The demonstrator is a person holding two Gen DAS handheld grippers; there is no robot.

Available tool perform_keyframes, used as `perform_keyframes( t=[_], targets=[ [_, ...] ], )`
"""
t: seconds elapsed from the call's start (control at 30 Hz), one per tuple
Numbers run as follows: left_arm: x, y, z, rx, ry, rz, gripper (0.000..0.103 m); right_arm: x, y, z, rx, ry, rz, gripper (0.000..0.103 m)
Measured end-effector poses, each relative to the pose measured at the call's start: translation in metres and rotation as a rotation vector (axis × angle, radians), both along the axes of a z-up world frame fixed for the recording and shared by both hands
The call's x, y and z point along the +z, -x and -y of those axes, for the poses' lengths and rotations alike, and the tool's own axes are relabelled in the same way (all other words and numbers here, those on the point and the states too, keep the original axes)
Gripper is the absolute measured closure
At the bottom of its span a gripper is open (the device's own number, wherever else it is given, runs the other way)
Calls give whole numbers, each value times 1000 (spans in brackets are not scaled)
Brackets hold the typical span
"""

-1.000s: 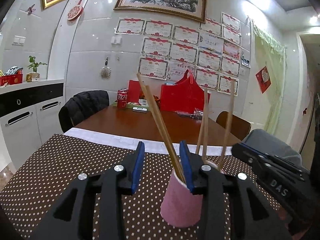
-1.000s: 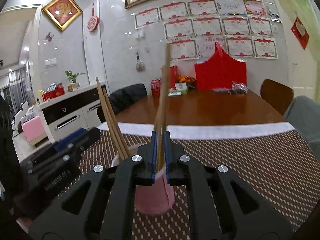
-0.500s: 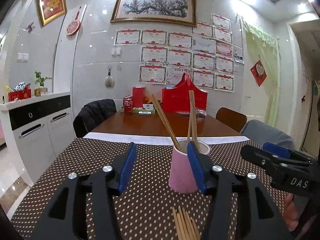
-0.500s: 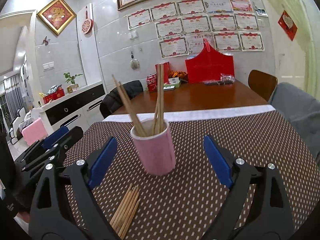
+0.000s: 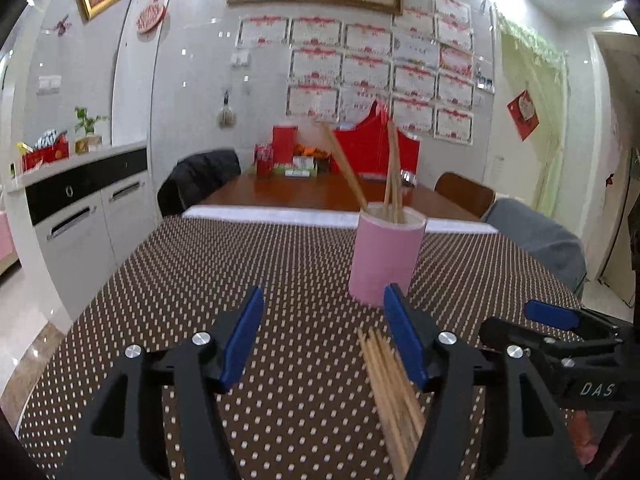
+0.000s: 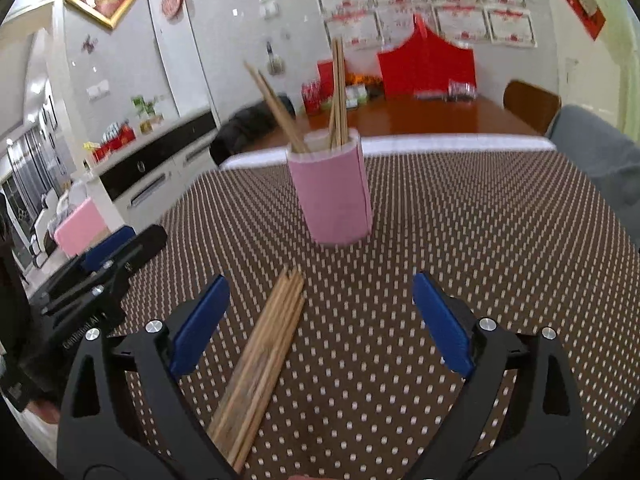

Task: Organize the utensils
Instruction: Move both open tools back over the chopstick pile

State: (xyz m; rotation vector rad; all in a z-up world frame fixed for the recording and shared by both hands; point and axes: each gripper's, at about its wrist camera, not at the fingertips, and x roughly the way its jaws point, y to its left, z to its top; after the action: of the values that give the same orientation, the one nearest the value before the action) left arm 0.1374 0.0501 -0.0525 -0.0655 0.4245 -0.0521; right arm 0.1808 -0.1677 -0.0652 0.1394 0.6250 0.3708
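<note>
Flat, chopsticks [image 6: 264, 352] tips twd cup [image 6: 332, 196]

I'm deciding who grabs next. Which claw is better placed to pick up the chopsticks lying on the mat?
Probably the right claw: it is open with the loose chopsticks lying between its fingers. The left claw is open too, but the bundle runs under its right finger, off-centre.

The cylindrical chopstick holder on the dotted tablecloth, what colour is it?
Pink, with a pale rim; the cylindrical chopstick holder shows best in the right wrist view.
</note>
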Motion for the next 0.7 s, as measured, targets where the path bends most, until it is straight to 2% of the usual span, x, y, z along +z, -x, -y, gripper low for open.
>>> perform_keyframes(
  t=[0.2, 0.37, 0.53, 0.7],
  targets=[
    [-18, -4, -10, 6, -3, -100, 41, -25, -5, -8, 1, 18, -115, 12],
    [-32, -4, -16, -23, -10, -174, 41, -44, -8, -17, 7, 72, -197, 12],
    [-42, -2, -20, -46, 3, -238, 41, -56, -5, -23, 0, 133, -235, 12],
    [-49, -1, -19, -62, -14, -299, 41, -65, -1, -32, -3, 182, -258, 11]
  ],
)
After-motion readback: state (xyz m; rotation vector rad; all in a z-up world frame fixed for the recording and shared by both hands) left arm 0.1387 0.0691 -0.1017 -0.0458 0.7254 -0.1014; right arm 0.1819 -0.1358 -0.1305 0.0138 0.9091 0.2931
